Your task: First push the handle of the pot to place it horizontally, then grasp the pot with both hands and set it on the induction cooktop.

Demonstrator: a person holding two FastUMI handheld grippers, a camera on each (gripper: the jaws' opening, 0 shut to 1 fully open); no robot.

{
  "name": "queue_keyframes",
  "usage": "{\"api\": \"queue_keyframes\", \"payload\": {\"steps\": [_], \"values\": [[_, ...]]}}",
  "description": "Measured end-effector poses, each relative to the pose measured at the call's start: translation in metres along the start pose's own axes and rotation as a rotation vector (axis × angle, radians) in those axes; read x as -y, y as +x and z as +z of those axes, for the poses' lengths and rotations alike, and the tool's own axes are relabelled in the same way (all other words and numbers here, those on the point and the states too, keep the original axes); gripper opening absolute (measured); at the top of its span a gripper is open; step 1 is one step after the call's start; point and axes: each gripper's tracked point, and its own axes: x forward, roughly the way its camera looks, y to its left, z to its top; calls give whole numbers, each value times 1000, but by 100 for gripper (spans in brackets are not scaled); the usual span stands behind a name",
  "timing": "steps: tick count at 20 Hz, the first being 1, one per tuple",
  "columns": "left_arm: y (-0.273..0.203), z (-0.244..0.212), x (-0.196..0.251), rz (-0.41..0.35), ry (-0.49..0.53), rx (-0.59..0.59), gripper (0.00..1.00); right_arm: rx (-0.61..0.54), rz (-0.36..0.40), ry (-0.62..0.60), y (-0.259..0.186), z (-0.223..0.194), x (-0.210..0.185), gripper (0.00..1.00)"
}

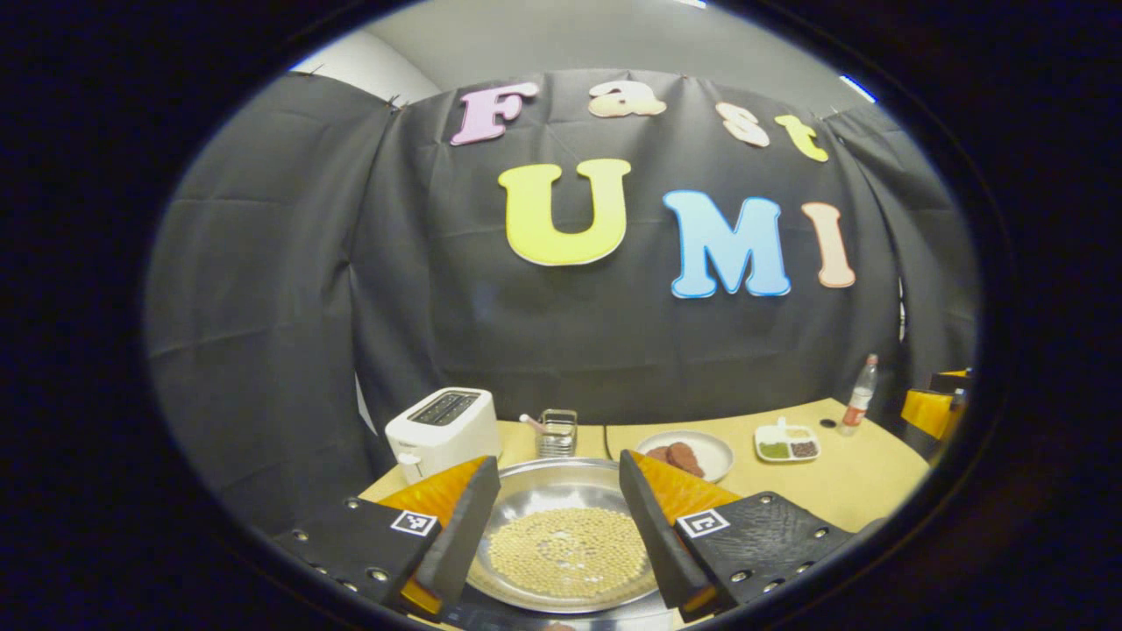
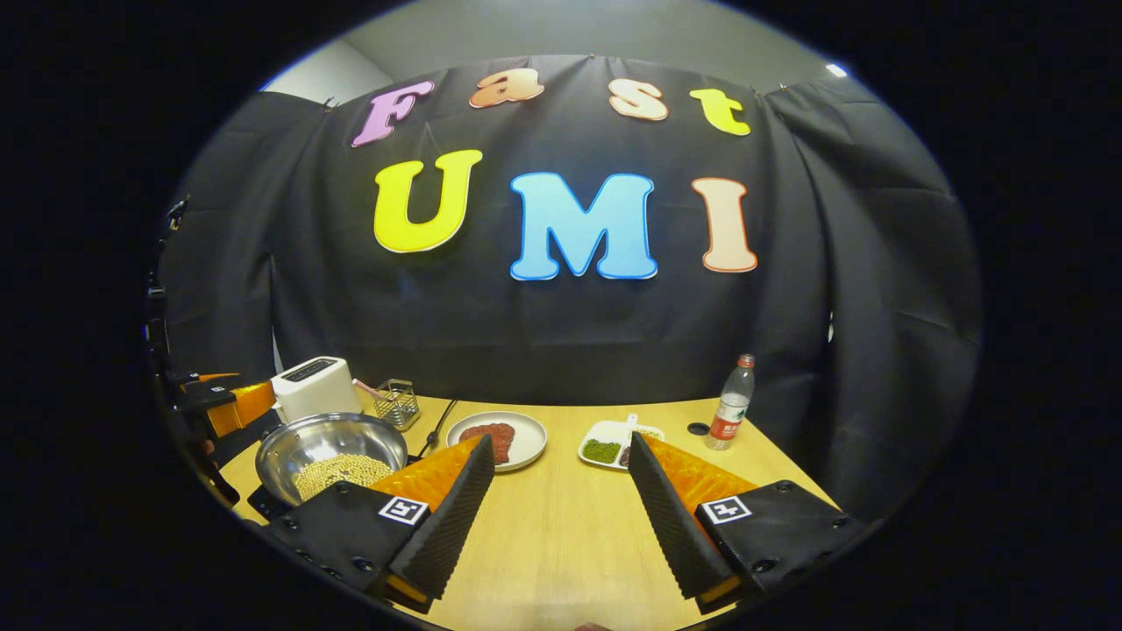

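A shiny steel pot (image 1: 561, 491) with pale beans in its bottom sits low in the left gripper view. My left gripper (image 1: 557, 460) is open, one finger over each side of the pot and above its rim. In the right gripper view the pot (image 2: 329, 443) stands at the table's left end on a dark flat slab (image 2: 261, 502), which looks like the induction cooktop. The left gripper (image 2: 230, 399) hovers just beyond it. My right gripper (image 2: 561, 438) is open over bare wooden table (image 2: 561, 543) with nothing between its fingers. I cannot make out the pot's handle.
Behind the pot stand a white toaster (image 1: 443, 429) and a small wire basket (image 1: 557, 431). A plate of meat (image 2: 497, 438), a divided dish of beans (image 2: 614, 447), a plastic bottle (image 2: 732, 403) and its cap (image 2: 699, 428) line the table's back.
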Motion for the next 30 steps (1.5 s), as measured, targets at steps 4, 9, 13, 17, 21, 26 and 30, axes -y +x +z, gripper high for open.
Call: {"api": "queue_keyframes", "payload": {"steps": [4, 9, 13, 17, 21, 26, 30], "values": [[-52, 23, 46, -5, 5, 56, 83, 36, 5, 29, -40, 8, 42, 94], [-131, 51, 85, 15, 10, 138, 83, 91, 47, 82, -89, 22, 79, 98], [-175, 69, 105, 6, 15, 194, 80, 133, 35, 64, -127, 30, 103, 97], [-204, 80, 106, -19, 15, 226, 80, 157, -1, 74, -158, 33, 112, 97], [-227, 80, 92, -40, 24, 226, 80, 171, -30, 84, -185, 40, 108, 97], [-250, 77, 67, -26, 32, 243, 80, 210, -62, 52, -214, 45, 107, 97], [-266, 73, 57, -18, 32, 245, 80, 220, -74, 55, -231, 45, 109, 97]]}}
